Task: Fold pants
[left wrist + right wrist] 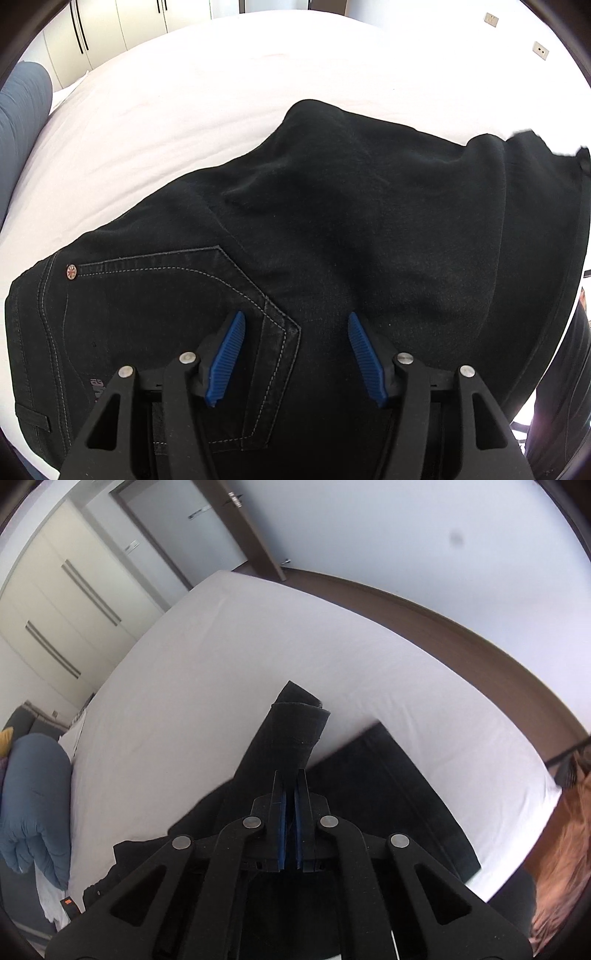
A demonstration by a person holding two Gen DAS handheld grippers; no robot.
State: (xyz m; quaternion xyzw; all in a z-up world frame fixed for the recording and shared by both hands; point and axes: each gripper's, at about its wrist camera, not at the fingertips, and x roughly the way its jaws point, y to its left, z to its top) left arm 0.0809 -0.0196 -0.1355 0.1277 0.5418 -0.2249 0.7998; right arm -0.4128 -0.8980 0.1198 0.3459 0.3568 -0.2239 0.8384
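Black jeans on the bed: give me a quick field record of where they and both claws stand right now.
garment: black jeans, back pocket up, lying on white bed sheet
left claw: open, over the pocket area, holding nothing
right claw: shut on the jeans' leg end, which is lifted above the sheet
fold state: not finished
bedside: blue rolled duvet

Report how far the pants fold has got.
Done: the black pants lie spread on the white bed, back pocket up. In hand: the right gripper has its jaws shut on the leg cuffs, lifted. The left gripper hovers open over the seat. Left: laying the legs over and folding again.
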